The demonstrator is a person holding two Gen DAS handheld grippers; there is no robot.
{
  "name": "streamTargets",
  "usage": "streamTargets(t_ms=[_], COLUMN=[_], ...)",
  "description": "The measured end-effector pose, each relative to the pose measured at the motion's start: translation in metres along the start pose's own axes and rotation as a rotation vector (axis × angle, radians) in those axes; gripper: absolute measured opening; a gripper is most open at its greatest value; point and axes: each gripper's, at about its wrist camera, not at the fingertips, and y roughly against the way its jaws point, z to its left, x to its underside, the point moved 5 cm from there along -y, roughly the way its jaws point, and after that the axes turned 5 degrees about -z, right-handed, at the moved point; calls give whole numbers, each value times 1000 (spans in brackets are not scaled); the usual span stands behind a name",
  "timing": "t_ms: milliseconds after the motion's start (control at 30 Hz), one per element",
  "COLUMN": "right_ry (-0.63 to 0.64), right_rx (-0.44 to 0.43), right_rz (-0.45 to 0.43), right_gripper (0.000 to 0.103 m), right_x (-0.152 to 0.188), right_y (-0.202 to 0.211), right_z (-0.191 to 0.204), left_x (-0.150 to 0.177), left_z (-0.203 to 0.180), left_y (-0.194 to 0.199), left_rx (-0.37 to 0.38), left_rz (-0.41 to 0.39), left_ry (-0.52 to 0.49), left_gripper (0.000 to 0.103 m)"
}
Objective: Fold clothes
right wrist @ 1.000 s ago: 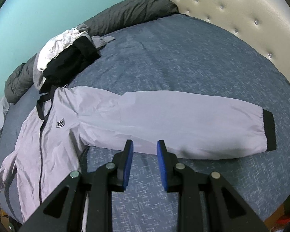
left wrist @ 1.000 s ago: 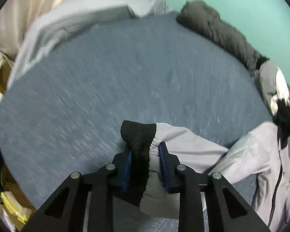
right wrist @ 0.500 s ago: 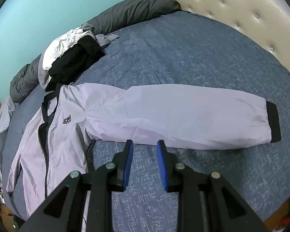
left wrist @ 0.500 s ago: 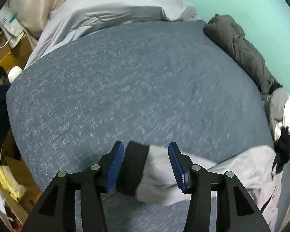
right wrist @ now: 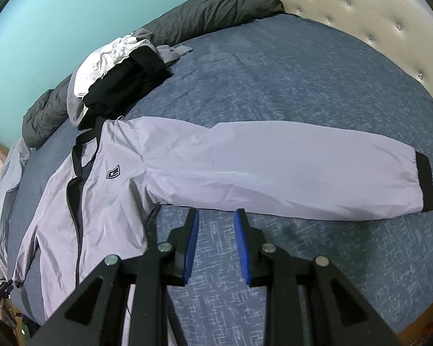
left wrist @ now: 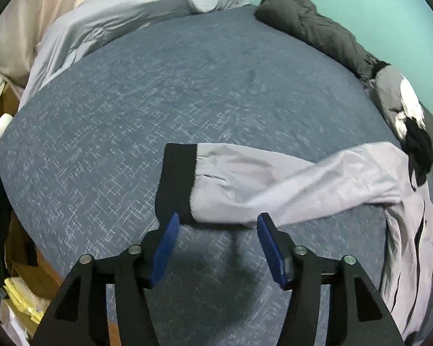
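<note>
1. Jaws of the left gripper (left wrist: 216,225) are spread wide and hold nothing; its blue pads (left wrist: 166,248) hang just above the bed (left wrist: 130,101).
2. Just ahead of those jaws lies one sleeve (left wrist: 274,181) of the pale lilac jacket (right wrist: 101,201), flat on the blue cover, its black cuff (left wrist: 176,184) just ahead of the left pad.
3. Jaws of the right gripper (right wrist: 216,216) stand apart by a narrower gap and grip nothing.
4. Directly ahead of the right jaws, the jacket's other sleeve (right wrist: 274,173) stretches out to the right, ending in a black cuff (right wrist: 425,178) well off to that side.
5. Left of the right jaws the jacket's body lies spread, front up, with a dark zip line and a small chest badge (right wrist: 113,173).
6. Beyond the jacket, farther from both jaws, a heap of black and white clothes (right wrist: 115,69) sits against a dark grey rolled duvet (right wrist: 216,11).
7. Far ahead of the left jaws, a grey pillow (left wrist: 124,14) lies at the bed's edge.
</note>
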Motion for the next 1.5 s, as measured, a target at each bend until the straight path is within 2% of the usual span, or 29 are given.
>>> streamTargets(t_ms=[267, 333, 367, 400, 500, 733, 833, 933, 1133, 1233, 1300, 1333, 1500], right_ry=[10, 11, 9, 8, -4, -5, -1, 16, 65, 77, 89, 95, 114], right_rx=[-6, -7, -5, -2, 2, 7, 5, 5, 7, 6, 4, 3, -20], right_rz=[12, 12, 13, 13, 9, 9, 14, 26, 27, 27, 27, 28, 30], right_gripper=[25, 25, 25, 25, 25, 25, 25, 25, 25, 25, 25, 25, 25], right_x=[5, 6, 6, 6, 5, 5, 6, 9, 10, 9, 7, 7, 6], right_y=[-4, -3, -3, -2, -1, -4, -7, -9, -7, -8, -10, -11, -16], right_z=[10, 11, 10, 9, 6, 8, 13, 21, 38, 46, 52, 56, 72], left_x=[-1, -5, -7, -8, -20, -91, -114, -127, -135, -134, -131, -130, -137], left_z=[-15, -19, -21, -22, -26, -29, -27, -23, -22, -22, -19, -17, 6], left_y=[-16, -24, -29, -33, -32, -14, -35, -61, -100, -114, -119, -120, -87], left_rx=[-115, -107, -97, -106, -94, -29, -30, -45, -64, -68, -71, -72, -61], left_rz=[-7, 10, 24, 39, 39, -9, 41, 82, 73, 74, 76, 75, -48], left_ry=[-192, -227, -239, -252, -281, -221, -191, -130, -79, -71, -50, -41, 14], left_gripper=[64, 64, 52, 28, 13, 11, 11, 12, 15, 28, 45, 48, 65])
